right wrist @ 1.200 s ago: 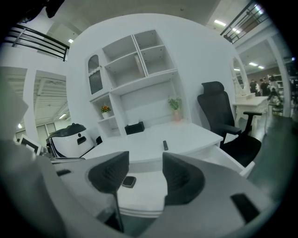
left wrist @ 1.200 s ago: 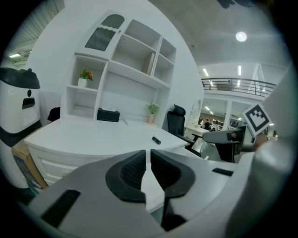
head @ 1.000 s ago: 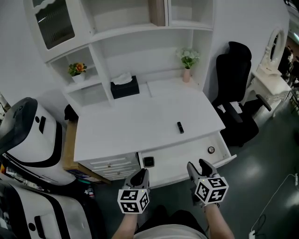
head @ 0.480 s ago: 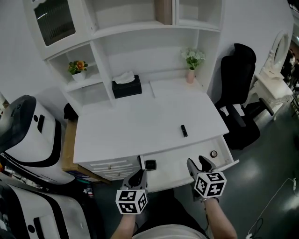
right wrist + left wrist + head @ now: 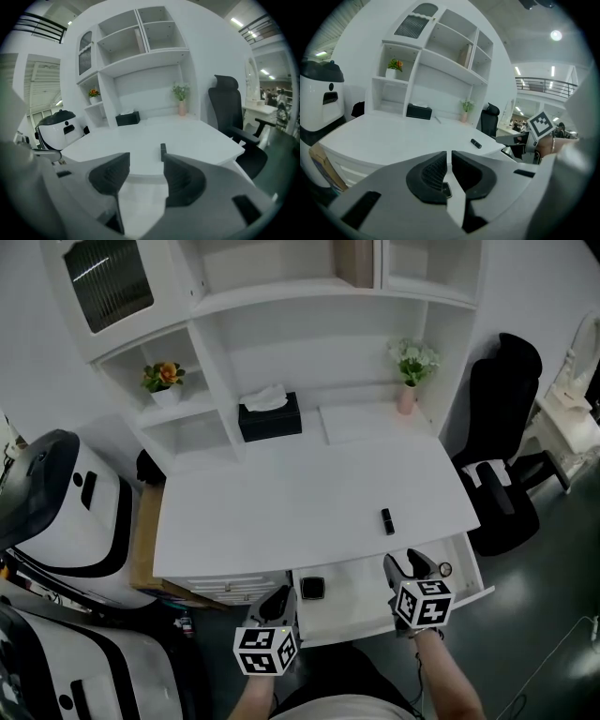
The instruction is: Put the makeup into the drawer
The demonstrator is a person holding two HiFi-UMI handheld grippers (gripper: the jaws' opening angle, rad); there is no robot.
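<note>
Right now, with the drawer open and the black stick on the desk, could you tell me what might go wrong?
1. The stick lies near the front edge of the desk; a clumsy grab by the open right tool might knock it past the drawer to the floor.
2. That tool hangs over the drawer and may hit the desk edge when rising.
3. The shut left tool is close to the compact and could bump it.

Head view looks steeply down from high over the desk point(image 5: 281, 502), with the left gripper point(image 5: 281, 599) and right gripper point(image 5: 410, 568) at its bottom edge. Each gripper view sits low, close behind its own fingers, facing level past the fingertips across the desktop to the shelves point(image 5: 309, 334). All three share the desktop, tissue box point(image 5: 270, 416) and black stick point(image 5: 387, 520) beyond the fingertips.
</note>
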